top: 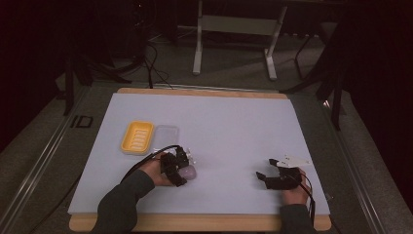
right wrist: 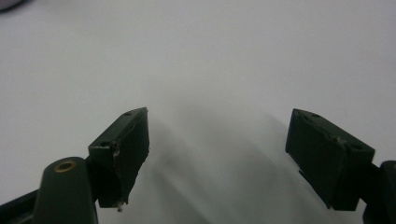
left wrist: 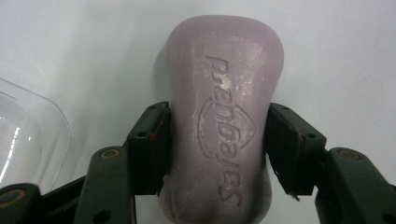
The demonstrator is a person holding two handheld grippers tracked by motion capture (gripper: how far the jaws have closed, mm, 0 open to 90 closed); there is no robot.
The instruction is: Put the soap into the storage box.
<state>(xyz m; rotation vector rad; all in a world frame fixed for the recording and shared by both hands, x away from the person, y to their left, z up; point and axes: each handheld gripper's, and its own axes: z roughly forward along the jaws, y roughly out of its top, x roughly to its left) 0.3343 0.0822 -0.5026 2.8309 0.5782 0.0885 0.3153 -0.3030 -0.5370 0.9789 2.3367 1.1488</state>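
You can read "Safeguard", pressed in raised letters along the pale lilac, waisted bar of soap point(left wrist: 224, 121), with an embossed shield-shaped emblem around the word's middle. Beyond the desk's left edge, the dark floor strip point(top: 80, 122) carries the marking "ID".

Two hand-held grippers over a pale mat, with a soap bar at the left one.

The left gripper point(top: 181, 168) is at the lower left of the white mat point(top: 229, 126), and a pale purple soap bar point(top: 188, 172) lies at its tip; whether the jaws press on it I cannot tell from this height. Just behind it stand a yellow soap dish point(top: 137, 137) and, touching its right side, a clear lid point(top: 165, 136). The right gripper point(top: 265, 169) is well apart, at the lower right, with its jaws spread and nothing between them. The mat lies on a wooden board point(top: 199, 91). Two dark sleeves come from the bottom edge.
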